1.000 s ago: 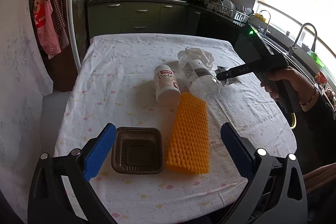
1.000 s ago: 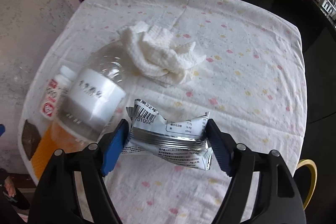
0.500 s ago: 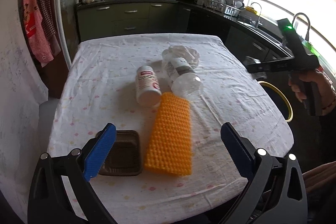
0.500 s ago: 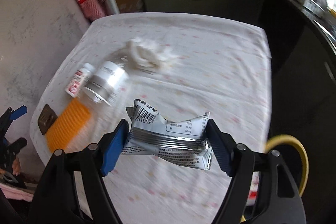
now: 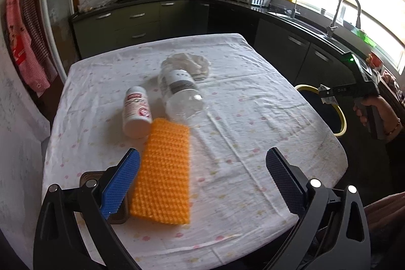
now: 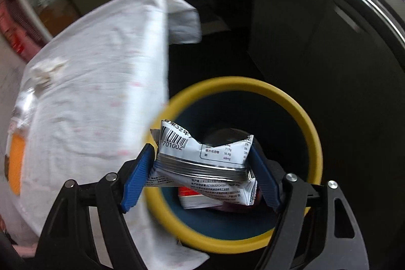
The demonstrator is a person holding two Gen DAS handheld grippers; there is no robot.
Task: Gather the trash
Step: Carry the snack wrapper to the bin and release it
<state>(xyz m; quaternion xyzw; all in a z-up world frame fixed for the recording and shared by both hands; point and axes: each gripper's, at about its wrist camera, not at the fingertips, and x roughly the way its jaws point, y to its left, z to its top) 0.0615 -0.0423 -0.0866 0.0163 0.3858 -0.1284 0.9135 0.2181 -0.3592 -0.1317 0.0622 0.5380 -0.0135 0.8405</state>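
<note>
My right gripper (image 6: 201,151) holds a silver and white snack wrapper (image 6: 202,158) over the mouth of a yellow-rimmed bin (image 6: 298,108). Its jaws are opening, with the wrapper still touching both blue pads. A red and white box (image 6: 195,196) lies inside the bin. In the left wrist view the right gripper (image 5: 326,92) and wrapper (image 5: 327,100) hang off the table's right edge above the bin (image 5: 340,118). My left gripper (image 5: 202,156) stands open and empty over the table's near side.
On the white tablecloth (image 5: 253,118) lie an orange sponge (image 5: 164,173), a white pill bottle (image 5: 136,110), a clear plastic bottle (image 5: 181,92) and a crumpled tissue (image 5: 192,62). A brown plastic tray (image 5: 88,176) sits half hidden behind my left finger. Dark kitchen cabinets stand beyond.
My right gripper has carried the wrapper from above the table, past its right edge, to over the bin. My left gripper has shifted right; the tray now sits behind its left finger.
</note>
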